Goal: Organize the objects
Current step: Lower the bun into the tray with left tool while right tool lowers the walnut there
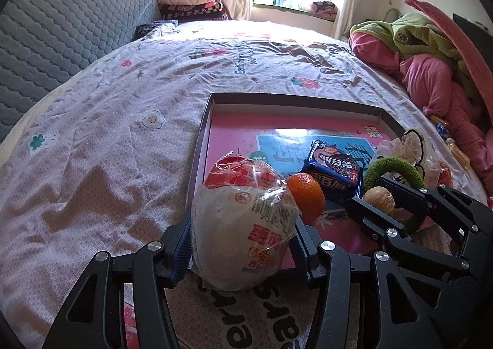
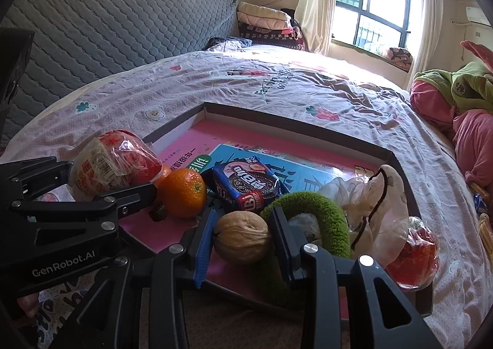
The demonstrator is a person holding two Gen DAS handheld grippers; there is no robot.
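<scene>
At the near edge of the shallow pink-floored cardboard tray (image 1: 212, 108) on the bed, the left tool (image 1: 243, 244) pinches a plastic-wrapped white and red bun (image 1: 243, 225), and the right tool (image 2: 243, 238) pinches a tan walnut (image 2: 242, 236). Both items sit over the rim, not yet released. Beyond them, an orange tangerine (image 2: 184, 193), a blue biscuit packet (image 2: 246, 184) and a green fuzzy ring (image 2: 323, 210) already lie inside. Judged mostly complete.

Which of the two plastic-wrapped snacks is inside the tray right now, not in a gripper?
The blue cookie pack, lying flat in the tray beside the orange. The other, the white-and-red wrapped bun, is clamped in the left gripper.
</scene>
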